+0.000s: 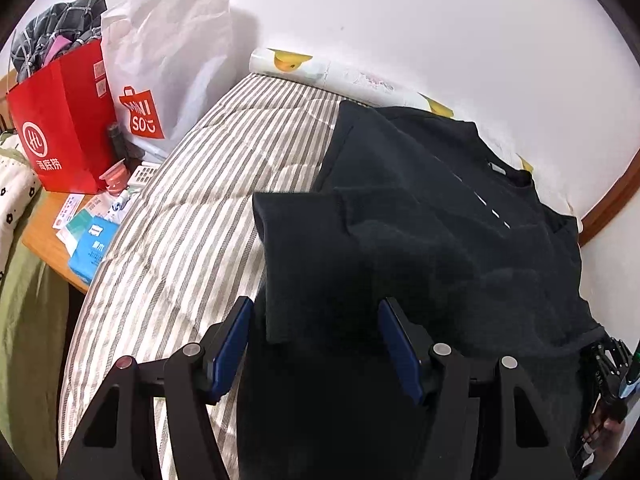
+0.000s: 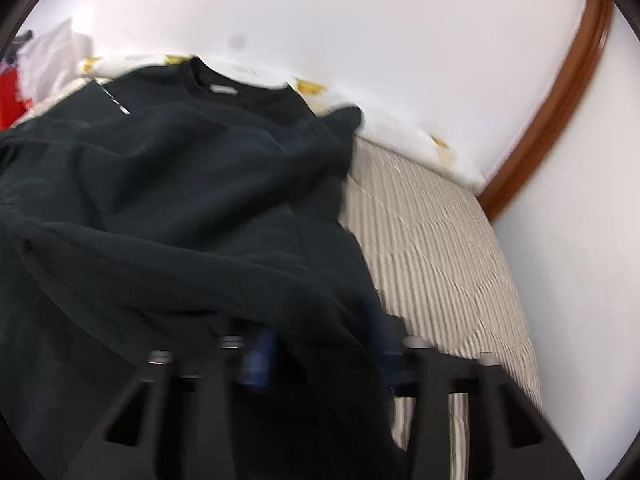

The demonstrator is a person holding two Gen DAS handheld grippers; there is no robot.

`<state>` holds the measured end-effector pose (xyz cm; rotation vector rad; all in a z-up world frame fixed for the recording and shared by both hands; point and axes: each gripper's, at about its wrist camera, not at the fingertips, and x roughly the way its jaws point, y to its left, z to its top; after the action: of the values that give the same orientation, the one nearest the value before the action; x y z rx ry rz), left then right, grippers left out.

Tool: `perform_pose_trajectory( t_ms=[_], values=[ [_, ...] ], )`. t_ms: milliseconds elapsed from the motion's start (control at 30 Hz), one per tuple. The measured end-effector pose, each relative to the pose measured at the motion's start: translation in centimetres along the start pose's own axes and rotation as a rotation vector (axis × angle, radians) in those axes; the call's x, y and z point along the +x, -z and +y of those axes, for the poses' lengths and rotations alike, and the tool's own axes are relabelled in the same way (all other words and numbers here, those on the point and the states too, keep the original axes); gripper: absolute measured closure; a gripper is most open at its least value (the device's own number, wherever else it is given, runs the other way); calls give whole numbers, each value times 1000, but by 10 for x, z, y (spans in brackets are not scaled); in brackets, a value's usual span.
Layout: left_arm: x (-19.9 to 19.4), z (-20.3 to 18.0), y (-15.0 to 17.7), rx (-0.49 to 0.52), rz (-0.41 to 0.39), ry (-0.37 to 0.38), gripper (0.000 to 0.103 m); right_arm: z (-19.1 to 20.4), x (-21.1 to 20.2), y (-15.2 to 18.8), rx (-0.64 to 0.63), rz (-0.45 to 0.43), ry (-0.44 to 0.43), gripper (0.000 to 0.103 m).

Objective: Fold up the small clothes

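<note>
Black shirt [image 1: 420, 216] spread on striped bed [image 1: 192, 208]; left gripper [image 1: 316, 344] jaws apart over cloth; right gripper [image 2: 320, 356] blurred, grip unclear.

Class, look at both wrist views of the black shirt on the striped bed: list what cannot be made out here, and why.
- Right wrist view: the right gripper jaws, smeared by motion blur; grip unclear.
- Left wrist view: the black shirt hem, hidden behind the left gripper.
- Left wrist view: print on the blue packet, too small.

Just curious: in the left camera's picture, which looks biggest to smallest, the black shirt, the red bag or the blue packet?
1. black shirt
2. red bag
3. blue packet
The shirt lies nearer the camera, which exaggerates it.
</note>
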<state>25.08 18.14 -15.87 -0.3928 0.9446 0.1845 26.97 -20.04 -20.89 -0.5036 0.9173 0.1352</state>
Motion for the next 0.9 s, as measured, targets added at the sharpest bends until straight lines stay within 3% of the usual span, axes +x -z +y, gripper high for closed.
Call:
perform_pose_trajectory(
  t_ms=[133,200,300,367,467,600,700,767,833,900],
  values=[
    [3,-12,-5,43,-14,-24,62,-26,-6,4,89,-43,70,86],
    [4,-22,-7,79,-22,-36,62,-50,0,9,172,-13,135,86],
    [7,-34,-7,118,-16,-34,62,-76,21,18,287,81,58,84],
    [5,-40,-5,142,-20,-45,62,-68,28,20,226,131,74,82],
    [-8,-41,0,166,-37,-15,61,-58,17,21,155,121,120,75],
    [-21,-35,5,141,-55,77,41,-63,-7,23,180,110,101,64],
    [-11,-37,6,129,-3,111,42,-55,-30,27,169,72,89,60],
    [-4,-39,9,121,27,117,46,-47,-39,27,148,56,88,60],
    [-1,-42,13,128,54,132,58,-41,-46,25,140,31,77,60],
    [3,-45,17,128,84,151,58,-35,-51,21,132,0,49,58]
  ],
)
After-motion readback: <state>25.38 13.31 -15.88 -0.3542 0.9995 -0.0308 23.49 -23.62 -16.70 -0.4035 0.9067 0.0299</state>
